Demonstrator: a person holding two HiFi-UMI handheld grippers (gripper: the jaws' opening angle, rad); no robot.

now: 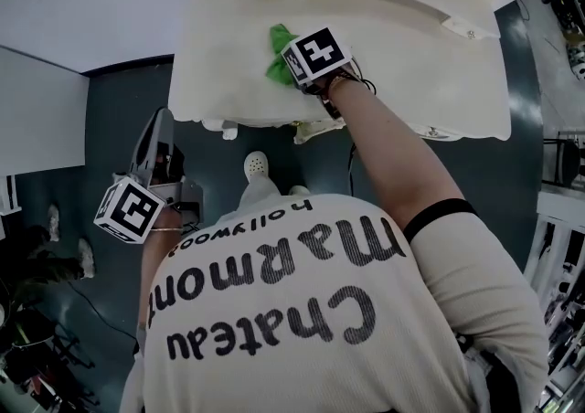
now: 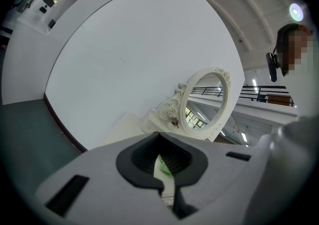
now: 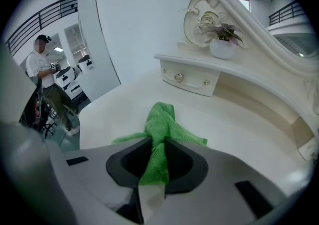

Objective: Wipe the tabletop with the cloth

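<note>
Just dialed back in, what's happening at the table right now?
The person's right gripper is shut on the green cloth, which lies bunched on the cream tabletop, toward its left end as the person faces it. The left gripper is held off the table at the person's side, jaws together with nothing between them. A small potted plant stands on the shelf at the back.

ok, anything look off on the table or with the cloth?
Nothing stands out. The green cloth lies bunched on the cream tabletop, pinched by the fingers of the right gripper. The left gripper is off the tabletop, shut, empty. The plant pot stands upright.
</note>
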